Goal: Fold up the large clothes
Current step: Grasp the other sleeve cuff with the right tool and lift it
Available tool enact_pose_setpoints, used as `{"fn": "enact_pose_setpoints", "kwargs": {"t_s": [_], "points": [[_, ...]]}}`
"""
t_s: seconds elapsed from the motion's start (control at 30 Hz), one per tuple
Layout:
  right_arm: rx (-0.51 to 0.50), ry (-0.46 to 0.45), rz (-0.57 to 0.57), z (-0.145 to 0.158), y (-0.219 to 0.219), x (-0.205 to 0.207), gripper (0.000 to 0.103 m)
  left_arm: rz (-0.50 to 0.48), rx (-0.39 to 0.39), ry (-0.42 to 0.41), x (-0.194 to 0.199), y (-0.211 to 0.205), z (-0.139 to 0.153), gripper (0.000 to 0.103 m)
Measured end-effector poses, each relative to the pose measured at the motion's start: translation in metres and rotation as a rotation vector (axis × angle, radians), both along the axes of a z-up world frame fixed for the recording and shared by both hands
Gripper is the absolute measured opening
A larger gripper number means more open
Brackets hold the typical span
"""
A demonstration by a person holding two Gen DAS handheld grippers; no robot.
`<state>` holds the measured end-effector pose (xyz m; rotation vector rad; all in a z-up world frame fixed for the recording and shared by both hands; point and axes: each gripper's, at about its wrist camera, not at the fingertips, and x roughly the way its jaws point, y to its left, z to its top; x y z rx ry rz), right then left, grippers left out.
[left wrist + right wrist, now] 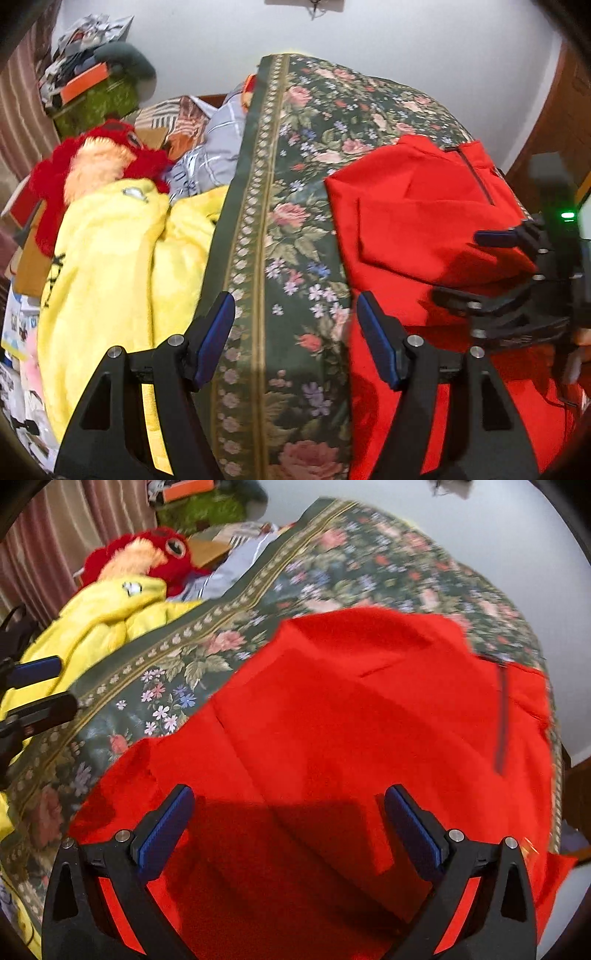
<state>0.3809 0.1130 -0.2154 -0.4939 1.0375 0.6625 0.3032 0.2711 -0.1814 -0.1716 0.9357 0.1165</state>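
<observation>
A red garment (424, 221) with a dark zipper lies partly folded on the floral bedspread (295, 221); it fills the right wrist view (351, 720). My left gripper (295, 336) is open and empty above the bedspread, just left of the garment's edge. My right gripper (288, 827) is open and empty, low over the near part of the red garment. The right gripper also shows at the right edge of the left wrist view (491, 269), over the garment. The left gripper shows at the left edge of the right wrist view (40, 690).
A yellow blanket (110, 258) and a red plush toy (99, 158) lie left of the bedspread. Grey checked cloth (218, 147) and boxes lie behind. A green box with clutter (96, 99) stands at the back left. A white wall is behind, a wooden door (554, 110) at right.
</observation>
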Motion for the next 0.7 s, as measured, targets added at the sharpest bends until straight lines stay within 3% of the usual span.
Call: {"fn": "enact_pose_setpoints", "kwargs": {"t_s": [0.07, 0.2, 0.3, 0.37, 0.4, 0.47, 0.53, 0.7], "points": [[-0.014, 0.003, 0.012, -0.012, 0.016, 0.005, 0.096, 0.006, -0.006, -0.002, -0.002, 0.005, -0.002, 0.067], [-0.074, -0.002, 0.038, -0.032, 0.041, 0.010, 0.079, 0.020, -0.019, -0.005, -0.005, 0.015, -0.007, 0.067], [-0.085, -0.045, 0.047, -0.035, 0.052, 0.010, 0.075, 0.022, -0.023, -0.002, -0.005, 0.018, -0.011, 0.067], [-0.068, -0.037, 0.029, -0.033, 0.055, 0.014, 0.046, 0.024, -0.020, 0.001, -0.004, 0.018, -0.015, 0.067], [-0.069, -0.024, 0.018, -0.035, 0.057, 0.017, 0.026, 0.025, -0.017, 0.001, -0.003, 0.018, -0.016, 0.067], [-0.058, -0.022, 0.010, -0.036, 0.058, 0.020, 0.022, 0.028, -0.021, 0.006, -0.001, 0.016, -0.019, 0.067], [-0.043, -0.028, 0.010, -0.034, 0.058, 0.020, 0.008, 0.025, -0.037, 0.008, 0.000, 0.014, -0.021, 0.067], [0.035, -0.063, -0.007, -0.001, 0.041, 0.021, 0.007, 0.002, -0.012, 0.023, 0.005, 0.001, -0.022, 0.067]]}}
